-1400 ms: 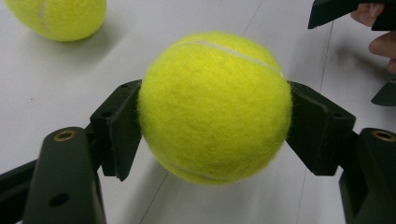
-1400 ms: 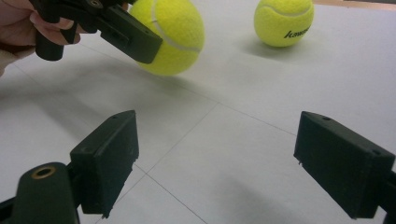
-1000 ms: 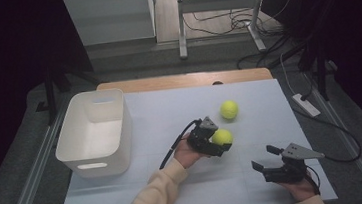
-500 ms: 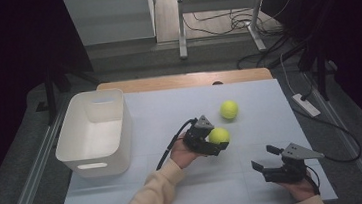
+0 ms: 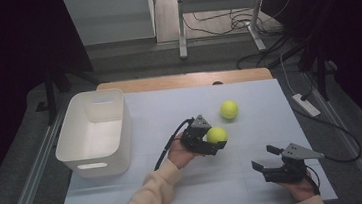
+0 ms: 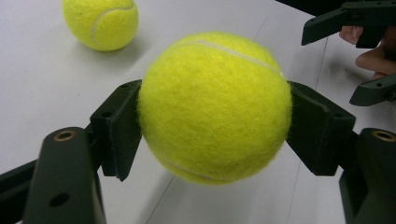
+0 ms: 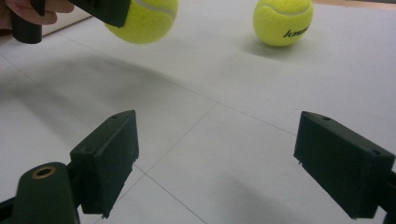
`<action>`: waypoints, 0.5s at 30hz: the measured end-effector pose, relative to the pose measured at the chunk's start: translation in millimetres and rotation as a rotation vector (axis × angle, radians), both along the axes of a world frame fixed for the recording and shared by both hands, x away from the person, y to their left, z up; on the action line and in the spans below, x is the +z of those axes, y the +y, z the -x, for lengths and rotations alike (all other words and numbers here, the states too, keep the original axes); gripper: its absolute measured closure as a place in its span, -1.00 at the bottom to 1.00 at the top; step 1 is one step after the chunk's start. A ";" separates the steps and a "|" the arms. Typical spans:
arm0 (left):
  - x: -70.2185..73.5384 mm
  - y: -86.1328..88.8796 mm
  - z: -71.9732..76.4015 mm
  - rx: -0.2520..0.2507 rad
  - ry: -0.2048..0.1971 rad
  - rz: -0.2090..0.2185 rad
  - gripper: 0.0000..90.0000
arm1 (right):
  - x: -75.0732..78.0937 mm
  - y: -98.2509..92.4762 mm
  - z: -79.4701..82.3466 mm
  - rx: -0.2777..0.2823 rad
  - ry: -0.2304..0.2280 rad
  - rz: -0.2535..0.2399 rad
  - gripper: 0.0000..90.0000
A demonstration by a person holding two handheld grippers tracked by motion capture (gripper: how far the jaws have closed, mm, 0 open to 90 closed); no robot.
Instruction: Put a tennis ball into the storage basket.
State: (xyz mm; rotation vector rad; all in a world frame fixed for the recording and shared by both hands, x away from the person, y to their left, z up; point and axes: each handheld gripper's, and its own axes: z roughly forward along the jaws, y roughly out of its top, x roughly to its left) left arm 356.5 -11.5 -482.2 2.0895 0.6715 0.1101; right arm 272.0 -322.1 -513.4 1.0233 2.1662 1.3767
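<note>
Reading "kawa…" on loose tennis ball [image 7: 283, 21], held ball [image 6: 215, 106] unmarked

The right tool [image 7: 215, 163] looks low across the white bench [image 7: 243, 140], its two black jaws rising from the bottom edge, standing wide apart with bare bench between them. Thin seam lines cross the surface and meet just ahead of the jaws. At the top left, the left tool [image 7: 105, 9] grips a yellow ball [image 7: 144, 21] clear of the bench, a soft shadow spread beneath it. A hand [image 7: 28, 9] shows at the corner beside it. A second ball [image 7: 282, 21], with dark lettering, rests on the bench at the top right, well apart from the first.
</note>
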 end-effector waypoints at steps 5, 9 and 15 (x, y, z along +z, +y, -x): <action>2.3 3.6 0.6 0.005 -0.004 0.005 -0.41 | 0.3 -0.1 0.1 -0.001 -0.003 -0.003 -0.69; 4.4 6.6 0.7 0.008 -0.009 0.005 -0.41 | 0.3 0.1 0.3 0.000 -0.004 -0.002 -0.69; 6.8 11.1 1.0 0.012 -0.009 0.018 -0.41 | 0.3 0.3 0.2 0.000 -0.002 -0.002 -0.69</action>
